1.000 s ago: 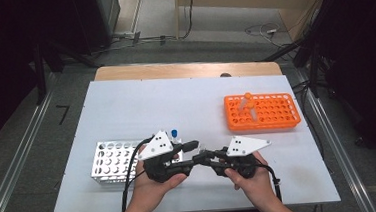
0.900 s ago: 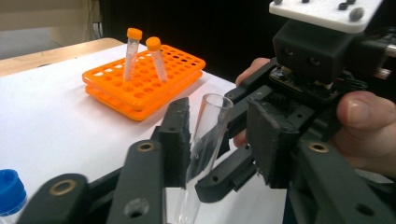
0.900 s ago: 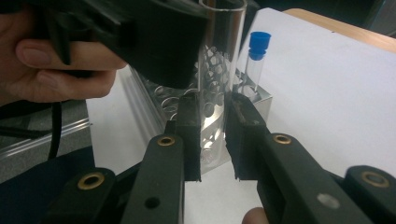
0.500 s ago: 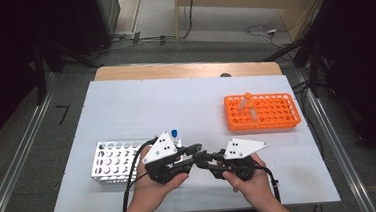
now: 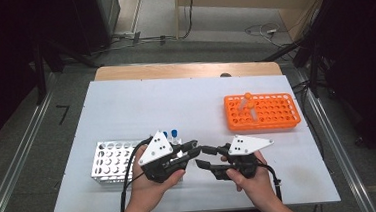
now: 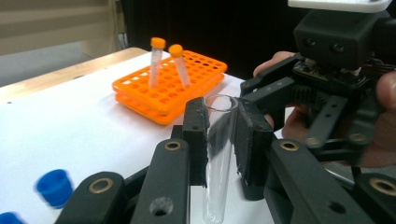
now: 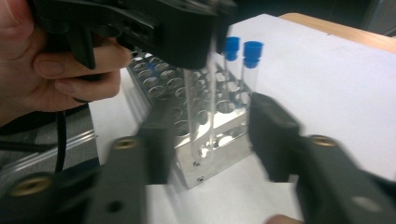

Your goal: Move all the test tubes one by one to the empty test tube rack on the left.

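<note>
Clear glass tube point(image 6: 219, 154) clamped upright in left gripper point(image 6: 219, 140), right gripper point(image 7: 210, 135) at its 3 o'clock, jaws just opening, parted around the tube untouching, silver rack point(image 5: 110, 161) behind.

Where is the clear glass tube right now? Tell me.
The clear tube stands upright, clamped in the left gripper, near the table's front edge in the high view, between the silver rack and the right gripper, whose jaws have just opened.

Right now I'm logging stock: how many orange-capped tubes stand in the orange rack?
2. One orange-capped tube stands nearly upright, and the other leans beside it, both near the far end of the orange rack. No others show.
</note>
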A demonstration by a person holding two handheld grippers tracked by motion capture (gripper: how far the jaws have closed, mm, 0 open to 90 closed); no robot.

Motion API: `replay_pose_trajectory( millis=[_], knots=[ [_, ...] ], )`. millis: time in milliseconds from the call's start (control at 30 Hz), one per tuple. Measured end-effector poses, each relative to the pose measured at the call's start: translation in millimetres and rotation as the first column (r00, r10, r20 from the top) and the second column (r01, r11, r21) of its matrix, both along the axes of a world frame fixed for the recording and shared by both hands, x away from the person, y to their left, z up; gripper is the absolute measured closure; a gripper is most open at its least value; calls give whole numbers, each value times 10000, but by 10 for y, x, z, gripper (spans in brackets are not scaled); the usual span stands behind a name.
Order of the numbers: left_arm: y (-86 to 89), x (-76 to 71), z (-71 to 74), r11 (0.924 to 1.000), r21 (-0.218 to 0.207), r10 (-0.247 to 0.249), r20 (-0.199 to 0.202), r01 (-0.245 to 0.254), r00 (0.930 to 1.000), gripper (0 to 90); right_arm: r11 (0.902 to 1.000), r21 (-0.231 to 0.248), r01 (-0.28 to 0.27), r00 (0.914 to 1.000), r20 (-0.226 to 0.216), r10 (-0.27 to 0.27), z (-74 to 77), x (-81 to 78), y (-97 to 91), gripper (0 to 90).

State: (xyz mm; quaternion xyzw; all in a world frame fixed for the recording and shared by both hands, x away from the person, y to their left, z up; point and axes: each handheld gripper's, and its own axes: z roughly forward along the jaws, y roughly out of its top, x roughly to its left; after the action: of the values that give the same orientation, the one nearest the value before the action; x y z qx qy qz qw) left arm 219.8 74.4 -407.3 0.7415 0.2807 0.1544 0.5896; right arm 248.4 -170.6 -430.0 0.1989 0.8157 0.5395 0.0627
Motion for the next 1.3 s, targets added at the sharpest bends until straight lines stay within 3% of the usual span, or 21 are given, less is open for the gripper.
replay_pose_trajectory(
  millis=[133,200,267,567,833,1233,1300],
  knots=[
    [85,17,32,9997,-116,232,58,-232,9997,763,9998,-135,-143,9999,-96,142,-7,55,-77,226],
    [143,26,55,9991,-148,404,90,-403,9991,763,9997,-235,-76,9998,-179,71,-9,79,-116,77],
    [211,35,83,9979,-199,615,133,-612,9980,763,9998,-199,-70,9995,-323,64,-16,116,-163,0],
    [565,91,155,9863,-565,1564,227,-1550,9874,763,9950,-31,1001,9947,-223,-1001,-32,226,-414,0],
    [835,104,179,9713,-721,2292,270,-2268,9730,763,9917,-25,1283,9917,-101,-1283,-42,272,-526,0],
    [1016,193,20,9492,-526,3114,135,-3104,9502,763,9838,-42,1790,9837,-174,-1791,-76,348,-654,0],
    [1020,221,-28,9477,-540,3151,25,-3145,9490,763,9826,-30,1857,9824,-223,-1857,-83,364,-681,0]
  ],
)
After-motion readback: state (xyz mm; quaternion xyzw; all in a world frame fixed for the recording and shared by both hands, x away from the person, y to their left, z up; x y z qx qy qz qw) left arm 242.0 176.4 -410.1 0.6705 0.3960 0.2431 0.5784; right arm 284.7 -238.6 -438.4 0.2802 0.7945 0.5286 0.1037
